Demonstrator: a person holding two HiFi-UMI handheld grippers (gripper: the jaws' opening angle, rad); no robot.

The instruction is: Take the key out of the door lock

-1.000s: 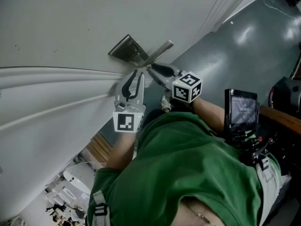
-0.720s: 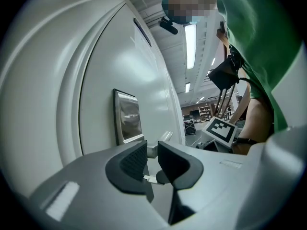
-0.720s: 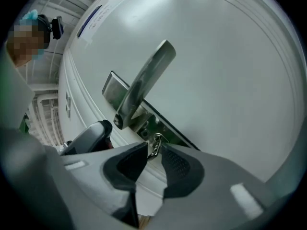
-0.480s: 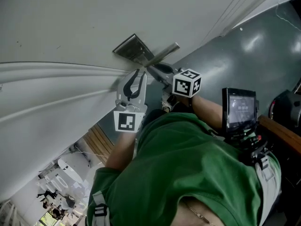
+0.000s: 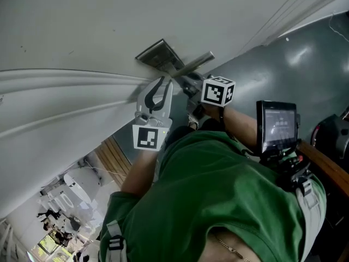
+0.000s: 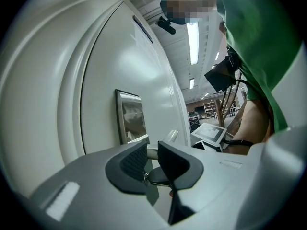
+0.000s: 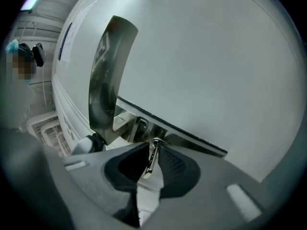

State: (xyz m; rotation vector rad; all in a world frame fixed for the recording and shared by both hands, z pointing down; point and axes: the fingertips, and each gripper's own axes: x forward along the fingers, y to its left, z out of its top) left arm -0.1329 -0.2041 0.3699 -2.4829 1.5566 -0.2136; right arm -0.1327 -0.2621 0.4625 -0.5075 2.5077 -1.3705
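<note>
White door; metal lock plate mounted flat on it; lever handle projecting from plate.

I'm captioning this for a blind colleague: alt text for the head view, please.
A person in a green shirt holds the left gripper and right gripper, both grey, side by side at the steel lever handle and lock plate of a white door.
</note>
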